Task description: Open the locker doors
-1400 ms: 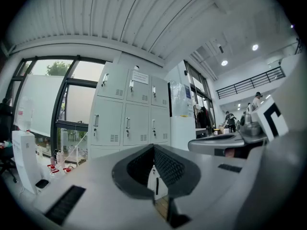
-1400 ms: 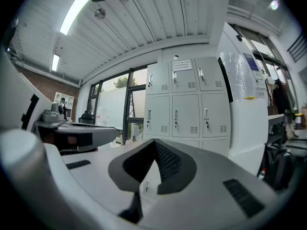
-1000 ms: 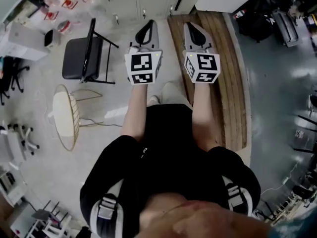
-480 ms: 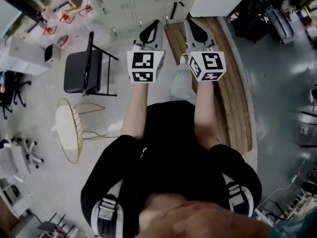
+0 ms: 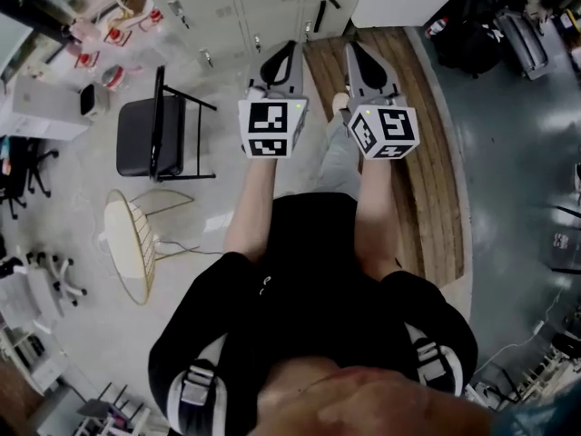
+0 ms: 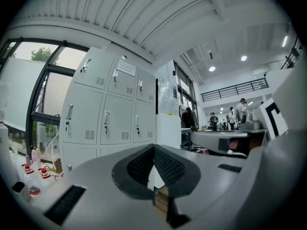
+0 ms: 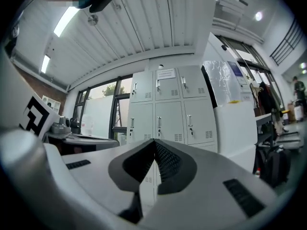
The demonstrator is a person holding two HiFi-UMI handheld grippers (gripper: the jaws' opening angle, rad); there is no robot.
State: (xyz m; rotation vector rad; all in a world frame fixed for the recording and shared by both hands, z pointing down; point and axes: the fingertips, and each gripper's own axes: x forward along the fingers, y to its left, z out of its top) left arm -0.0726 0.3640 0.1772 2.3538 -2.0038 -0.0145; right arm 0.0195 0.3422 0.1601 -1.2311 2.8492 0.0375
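Both clenched empty: left gripper point(image 5: 289, 49), right gripper point(image 5: 353, 49). Lockers point(image 5: 272, 0) at frame top closer than before; doors still shut, approach only.

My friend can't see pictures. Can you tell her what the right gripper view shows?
The right gripper, jaws shut and empty, points at pale grey lockers, every visible door closed. Windows stand left of them.

This is looking like an open workshop hall: grey steel lockers point(image 5: 272, 3) are standing at twelve o'clock, a black folding chair point(image 5: 145, 134) is sitting on bare concrete floor point(image 5: 109, 325) at ten o'clock, and people point(image 6: 242, 110) are standing beneath a railed mezzanine point(image 6: 232, 89) and corrugated ceiling point(image 6: 120, 13).
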